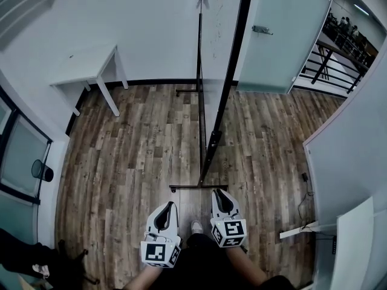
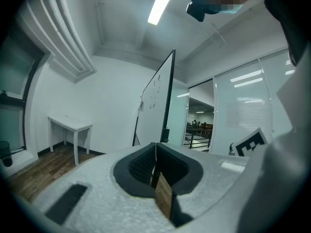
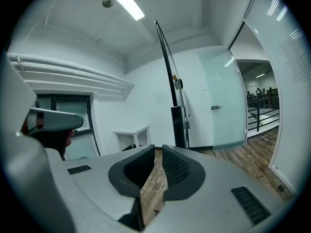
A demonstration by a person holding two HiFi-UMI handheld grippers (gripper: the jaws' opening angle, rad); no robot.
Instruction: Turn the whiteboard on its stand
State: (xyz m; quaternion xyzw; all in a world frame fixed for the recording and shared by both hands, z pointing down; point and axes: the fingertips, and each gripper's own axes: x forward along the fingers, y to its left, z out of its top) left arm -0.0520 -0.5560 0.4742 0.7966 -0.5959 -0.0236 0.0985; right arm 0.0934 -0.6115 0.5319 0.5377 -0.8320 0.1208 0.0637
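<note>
The whiteboard (image 1: pixel 214 71) stands straight ahead on the wood floor, seen nearly edge-on from above. Its black frame runs down to a cross foot (image 1: pixel 198 187) just in front of me. My left gripper (image 1: pixel 169 205) and right gripper (image 1: pixel 219 192) are held low, side by side, short of that foot and touching nothing. In the left gripper view the board (image 2: pixel 158 98) rises tilted beyond the shut jaws of the left gripper (image 2: pixel 155 145). The right gripper view shows the board's thin edge (image 3: pixel 167 62) and black post (image 3: pixel 179 125) ahead of the right gripper (image 3: pixel 159 149), whose jaws are shut on nothing.
A white table (image 1: pixel 91 65) stands against the wall at the far left. To the right of the board is a frosted glass door (image 1: pixel 284 29), with a black railing (image 1: pixel 332 59) beyond it. A dark bin (image 1: pixel 42 171) sits at the left window. A white wall closes the right side.
</note>
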